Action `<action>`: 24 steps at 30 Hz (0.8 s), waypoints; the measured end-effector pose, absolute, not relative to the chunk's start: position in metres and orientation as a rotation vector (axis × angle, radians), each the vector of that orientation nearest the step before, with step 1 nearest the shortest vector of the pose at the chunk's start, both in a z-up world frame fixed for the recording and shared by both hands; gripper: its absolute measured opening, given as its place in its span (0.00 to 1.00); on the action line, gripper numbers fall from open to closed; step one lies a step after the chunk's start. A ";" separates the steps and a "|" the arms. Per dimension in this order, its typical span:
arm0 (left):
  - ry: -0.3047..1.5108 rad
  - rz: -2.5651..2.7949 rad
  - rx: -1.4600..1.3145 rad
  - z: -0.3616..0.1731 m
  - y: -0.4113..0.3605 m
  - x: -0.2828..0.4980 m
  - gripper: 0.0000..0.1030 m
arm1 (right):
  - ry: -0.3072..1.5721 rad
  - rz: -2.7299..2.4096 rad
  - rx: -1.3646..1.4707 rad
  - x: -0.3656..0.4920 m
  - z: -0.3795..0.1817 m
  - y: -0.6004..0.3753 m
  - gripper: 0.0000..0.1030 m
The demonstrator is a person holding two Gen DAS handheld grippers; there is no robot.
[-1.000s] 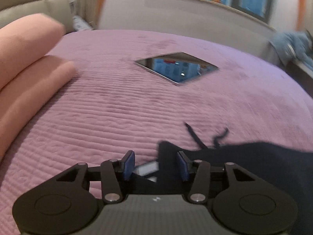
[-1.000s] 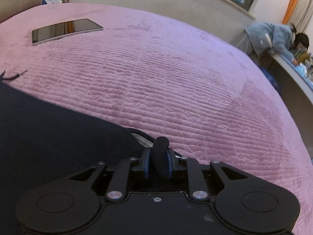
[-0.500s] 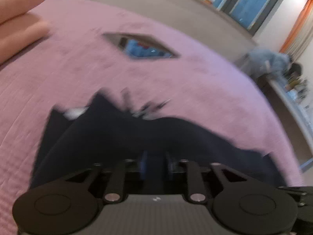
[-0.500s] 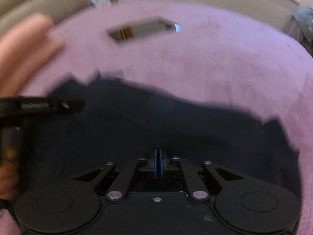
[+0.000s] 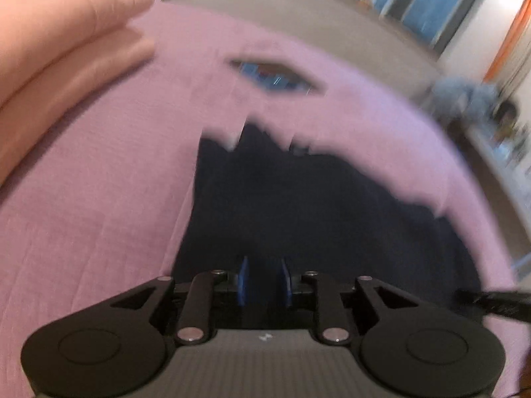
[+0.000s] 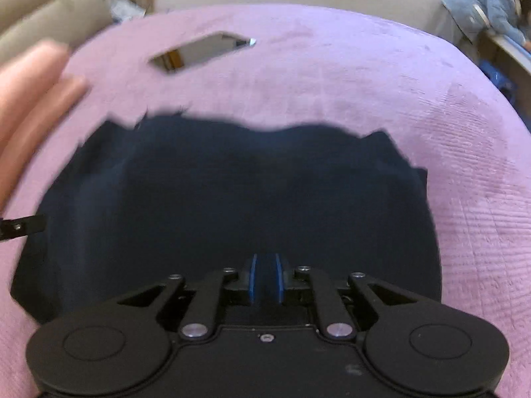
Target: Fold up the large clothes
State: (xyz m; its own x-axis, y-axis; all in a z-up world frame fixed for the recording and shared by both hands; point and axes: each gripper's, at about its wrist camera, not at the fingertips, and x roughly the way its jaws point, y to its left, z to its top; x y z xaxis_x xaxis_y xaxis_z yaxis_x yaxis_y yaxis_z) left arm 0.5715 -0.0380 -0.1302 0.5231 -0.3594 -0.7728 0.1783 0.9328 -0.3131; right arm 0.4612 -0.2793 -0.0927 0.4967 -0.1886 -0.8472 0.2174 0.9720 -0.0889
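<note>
A pink bedspread (image 6: 332,76) covered the bed, with a phone (image 6: 202,51) lying beyond the dark garment (image 6: 232,192). Both the left gripper (image 5: 264,280) and right gripper (image 6: 264,277) pinched its near edge, with narrow gaps.

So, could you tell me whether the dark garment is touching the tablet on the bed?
Apart. The right wrist view shows a strip of bare pink cover between the garment and the tablet.
</note>
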 end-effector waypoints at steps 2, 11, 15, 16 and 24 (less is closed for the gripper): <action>1.050 -0.252 -0.195 -0.161 -0.033 0.561 0.11 | 1.041 -0.253 -0.007 0.440 -0.113 -0.283 0.00; 1.081 -0.255 -0.387 -0.154 0.038 0.508 0.17 | 1.051 -0.358 0.062 0.382 -0.088 -0.299 0.06; 1.080 -0.258 -0.441 -0.148 0.049 0.478 0.39 | 0.906 -0.221 0.084 0.386 -0.057 -0.263 0.08; 1.078 -0.260 -0.476 -0.148 0.051 0.472 0.47 | 0.894 -0.206 0.083 0.393 -0.056 -0.256 0.08; 0.990 -0.244 -0.684 -0.183 0.057 0.469 0.58 | 0.911 -0.172 0.121 0.426 -0.095 -0.238 0.08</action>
